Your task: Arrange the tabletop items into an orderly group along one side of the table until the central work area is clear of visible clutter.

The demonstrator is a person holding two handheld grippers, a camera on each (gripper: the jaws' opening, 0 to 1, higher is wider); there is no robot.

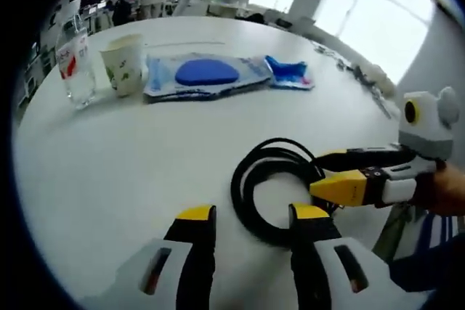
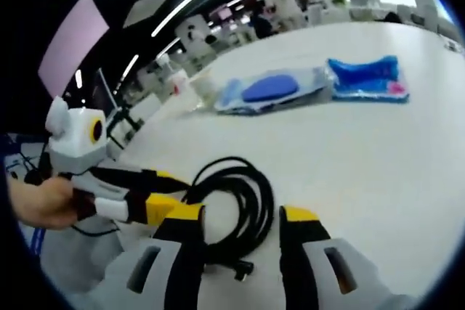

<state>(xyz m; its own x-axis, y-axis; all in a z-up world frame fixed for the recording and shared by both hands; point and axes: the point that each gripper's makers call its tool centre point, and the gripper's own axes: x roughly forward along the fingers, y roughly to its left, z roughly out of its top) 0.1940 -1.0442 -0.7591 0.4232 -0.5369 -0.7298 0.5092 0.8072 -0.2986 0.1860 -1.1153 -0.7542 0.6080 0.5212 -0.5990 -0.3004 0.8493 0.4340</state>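
Note:
A coiled black cable lies on the white table, close to its near edge. My left gripper is open, its yellow-tipped jaws straddling the coil's near side. My right gripper comes in from the right, open, with its jaws at the coil's right side. In the right gripper view the cable lies between the wide jaws of my right gripper, and the left gripper reaches in from the left, held by a hand.
Along the far side stand a clear plastic cup, a paper cup, a plastic bag holding a blue object and a blue packet. Small dark items lie at the far right edge.

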